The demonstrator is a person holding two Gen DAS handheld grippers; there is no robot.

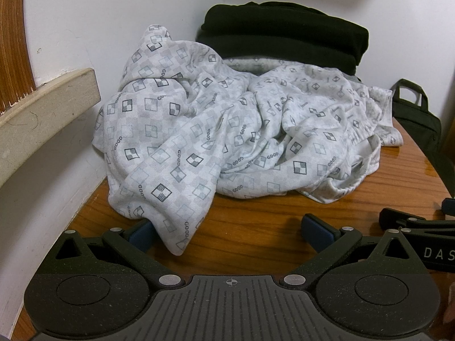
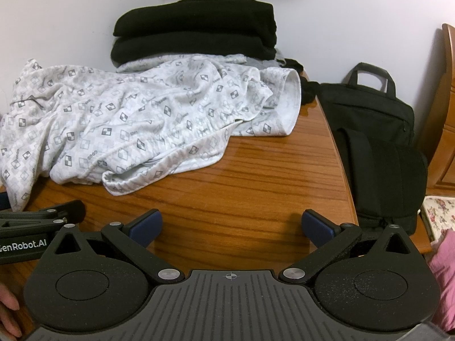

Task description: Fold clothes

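Your left gripper (image 1: 231, 234) sits at the bottom of the frame, jaws spread wide, and a drooping corner of the patterned white garment (image 1: 227, 130) covers part of its left pad, so whether they touch is hard to tell. The crumpled heap fills the middle of the wooden table (image 1: 256, 218), its long axis running left to right, its far edge tucked under the folded black clothes (image 1: 281, 34). "GOOD" repeats across the print. Your right gripper (image 2: 231, 226) hovers over bare wood, jaws wide, empty. "GenRobot.AI" reads at lower left; a black bag (image 2: 375, 142) stands at the right.
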